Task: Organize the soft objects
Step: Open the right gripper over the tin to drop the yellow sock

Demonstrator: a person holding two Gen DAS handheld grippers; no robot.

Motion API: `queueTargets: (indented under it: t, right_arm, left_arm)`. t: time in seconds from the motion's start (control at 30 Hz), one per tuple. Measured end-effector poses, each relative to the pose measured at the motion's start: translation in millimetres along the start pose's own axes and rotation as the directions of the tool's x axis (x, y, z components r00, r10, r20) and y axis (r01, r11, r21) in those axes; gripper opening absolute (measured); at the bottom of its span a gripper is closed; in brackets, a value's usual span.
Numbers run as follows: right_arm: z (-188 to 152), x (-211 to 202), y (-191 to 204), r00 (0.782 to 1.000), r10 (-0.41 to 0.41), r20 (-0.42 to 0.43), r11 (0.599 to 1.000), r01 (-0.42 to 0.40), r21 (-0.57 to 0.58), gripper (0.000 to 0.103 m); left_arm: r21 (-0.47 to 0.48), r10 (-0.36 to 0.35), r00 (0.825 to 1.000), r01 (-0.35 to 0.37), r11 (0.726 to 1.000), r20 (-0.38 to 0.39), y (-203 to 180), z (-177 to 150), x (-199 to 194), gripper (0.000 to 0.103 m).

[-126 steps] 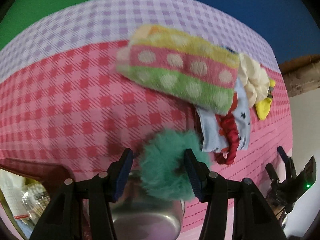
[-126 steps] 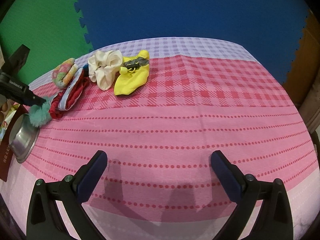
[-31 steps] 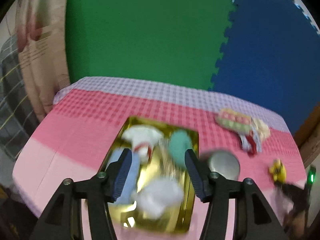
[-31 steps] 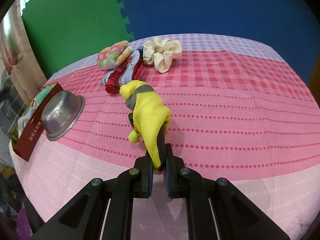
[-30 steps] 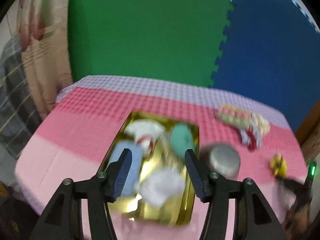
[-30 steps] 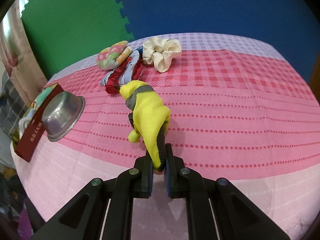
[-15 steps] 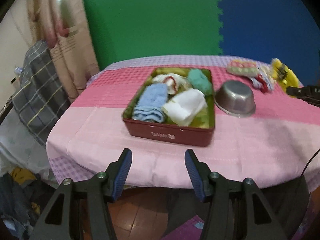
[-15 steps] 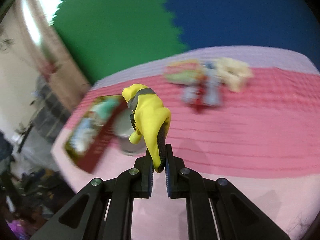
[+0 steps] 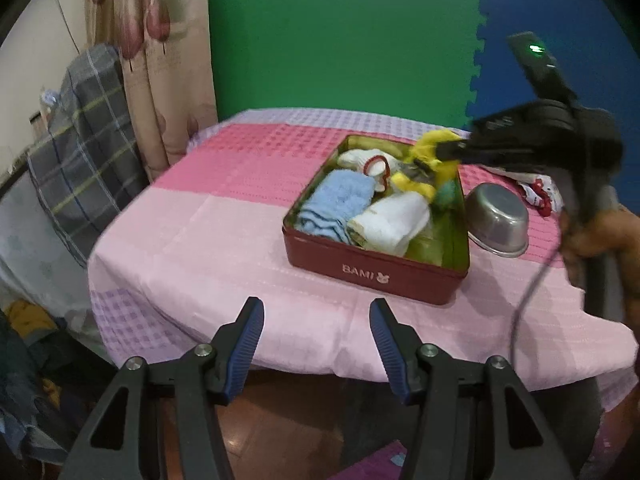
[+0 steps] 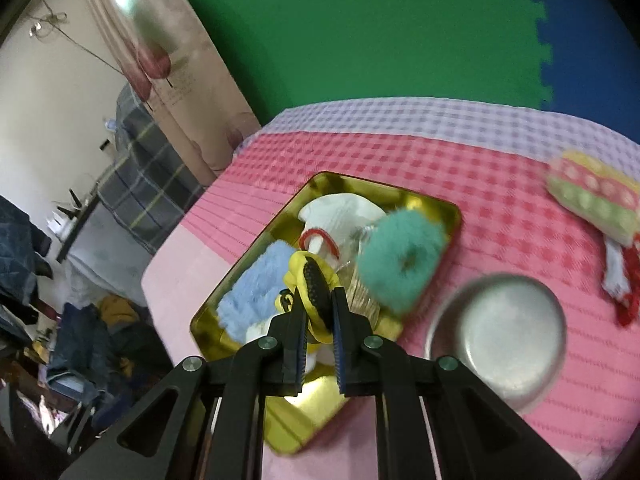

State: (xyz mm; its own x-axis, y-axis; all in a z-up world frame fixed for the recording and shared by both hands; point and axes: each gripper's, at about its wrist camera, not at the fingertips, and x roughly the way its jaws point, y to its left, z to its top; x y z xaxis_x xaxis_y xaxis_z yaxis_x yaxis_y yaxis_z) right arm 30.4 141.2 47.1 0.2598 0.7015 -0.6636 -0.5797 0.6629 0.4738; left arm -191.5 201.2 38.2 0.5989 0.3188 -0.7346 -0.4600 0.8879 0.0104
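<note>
Only left wrist shows "BAMI" on the tin (image 9: 372,270) — right hides it.

The left wrist view looks from off the near edge of the table (image 9: 224,248), facing down and across it toward the green wall; the red tin (image 9: 376,268) sits well ahead, with floor visible beneath the lens. The right wrist view looks steeply down from directly above that tin (image 10: 404,196), very near it (edges blurred). Both views share the tin, the steel bowl (image 9: 498,216) (image 10: 500,332) beside it, and the checked cloth. The left view also takes in the right gripper (image 9: 450,148) itself.
</note>
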Motion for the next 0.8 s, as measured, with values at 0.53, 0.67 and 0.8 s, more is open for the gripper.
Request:
queueTargets:
  t: [0.53, 0.67, 0.8]
  right_arm:
    - [12.1, -46.4, 23.0, 0.959, -0.095, 0.266, 0.979, 0.139, -0.151, 0.078]
    - [-25.2, -90.6, 16.5, 0.901, -0.204, 0.382, 0.94, 0.29, -0.182, 0.093]
    - [-64.5, -112.9, -22.6, 0.849, -0.36, 0.387, 0.88, 0.447, -0.162, 0.1]
  left_arm:
    - [0.014, 0.004, 0.999, -0.004, 1.0, -0.035, -1.9, -5.2, 10.3, 0.056]
    - [0.038, 0.005, 1.0, -0.003, 0.999, -0.029, -8.3, -7.3, 7.8, 0.056]
    - [0.058, 0.005, 1.0, -0.004, 0.998, -0.021, -14.5, -8.3, 3.7, 0.056]
